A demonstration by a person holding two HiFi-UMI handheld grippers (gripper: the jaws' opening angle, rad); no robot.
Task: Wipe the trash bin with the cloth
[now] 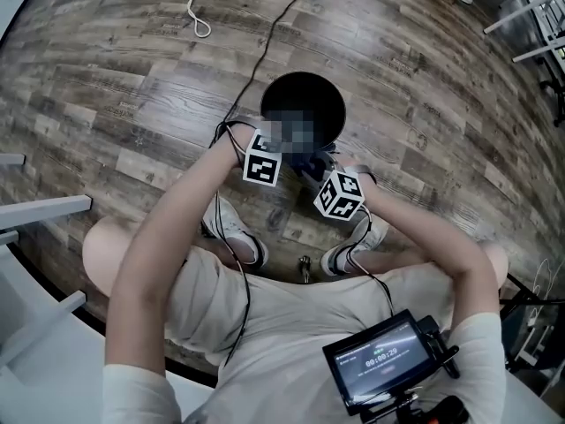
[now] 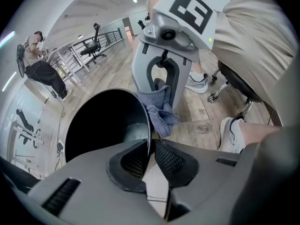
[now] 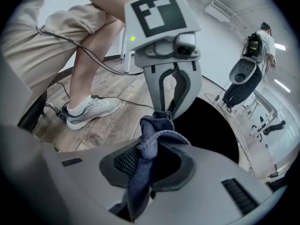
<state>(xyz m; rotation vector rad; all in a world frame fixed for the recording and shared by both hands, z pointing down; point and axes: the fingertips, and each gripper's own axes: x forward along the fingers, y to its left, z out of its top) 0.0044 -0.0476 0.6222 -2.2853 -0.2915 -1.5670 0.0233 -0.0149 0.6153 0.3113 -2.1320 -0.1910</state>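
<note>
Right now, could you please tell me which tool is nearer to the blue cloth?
Right. The right tool is clamped on the blue cloth; the left tool grips the rim of the trash bin, with the cloth hanging just beyond it.

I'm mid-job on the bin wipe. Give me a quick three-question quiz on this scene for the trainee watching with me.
1. True or false: the right hand-held gripper is clamped on the blue cloth.
2. Pick one: the left hand-held gripper has its jaws closed on A) the rim of the trash bin, B) a bottle, C) a plate.
3. Fill in: the trash bin stands on a ___ plank floor.

Key: 1 true; 2 A; 3 wood.
</note>
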